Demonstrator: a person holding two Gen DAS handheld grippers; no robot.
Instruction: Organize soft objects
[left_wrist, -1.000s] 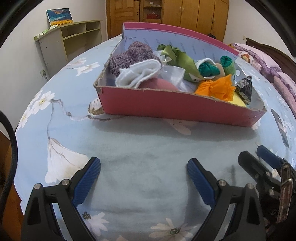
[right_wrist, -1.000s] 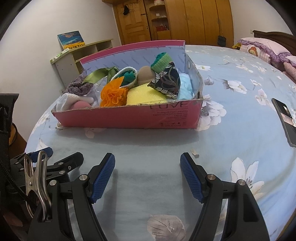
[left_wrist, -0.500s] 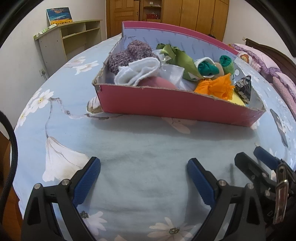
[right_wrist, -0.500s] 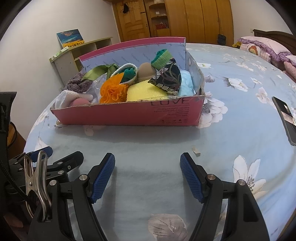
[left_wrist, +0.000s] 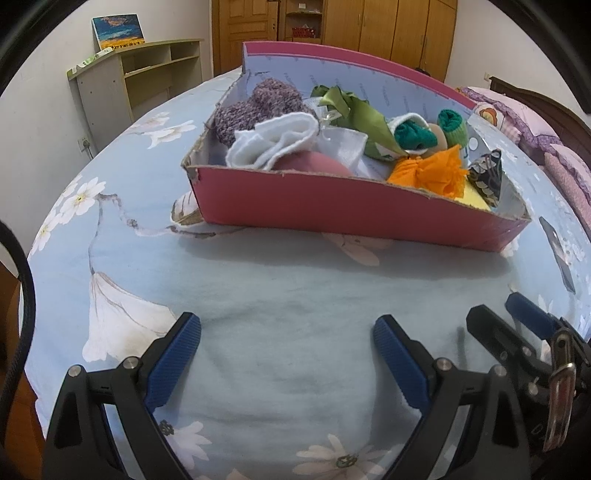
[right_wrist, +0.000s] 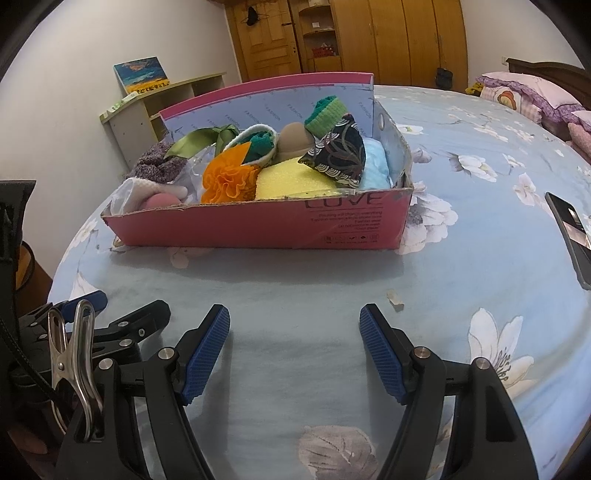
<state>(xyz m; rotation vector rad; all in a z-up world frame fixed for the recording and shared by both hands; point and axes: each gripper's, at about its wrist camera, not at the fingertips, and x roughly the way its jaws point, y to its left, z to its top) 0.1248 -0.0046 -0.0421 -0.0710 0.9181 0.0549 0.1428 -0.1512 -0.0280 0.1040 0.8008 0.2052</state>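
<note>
A pink cardboard box (right_wrist: 258, 225) with torn, ragged upper edges and a pale blue printed lining sits on the blue floral bedsheet (right_wrist: 314, 295), its lid standing upright at the back. It is packed full of soft items. At the left end lie a fuzzy purple knit piece (left_wrist: 255, 107) and a folded white fleecy cloth (left_wrist: 273, 144) over a smooth pink rounded lump (left_wrist: 314, 166). In the middle are glossy green satin ribbon (left_wrist: 351, 110) and a ruffled orange fabric flower (right_wrist: 229, 177). Toward the right end sit a porous yellow sponge (right_wrist: 291, 177), a dark triangular pouch printed with wave patterns (right_wrist: 340, 155), a rolled green ribbed sock (right_wrist: 327, 114) and a light blue cloth (right_wrist: 375, 166).

The left gripper (left_wrist: 286, 347) and the right gripper (right_wrist: 293, 339) hover over bare sheet in front of the box, well apart from it. Both have ridged blue rubber pads on black frames, jaws spread wide with nothing between them. A dark phone (right_wrist: 570, 232) lies flat on the sheet to the right.
</note>
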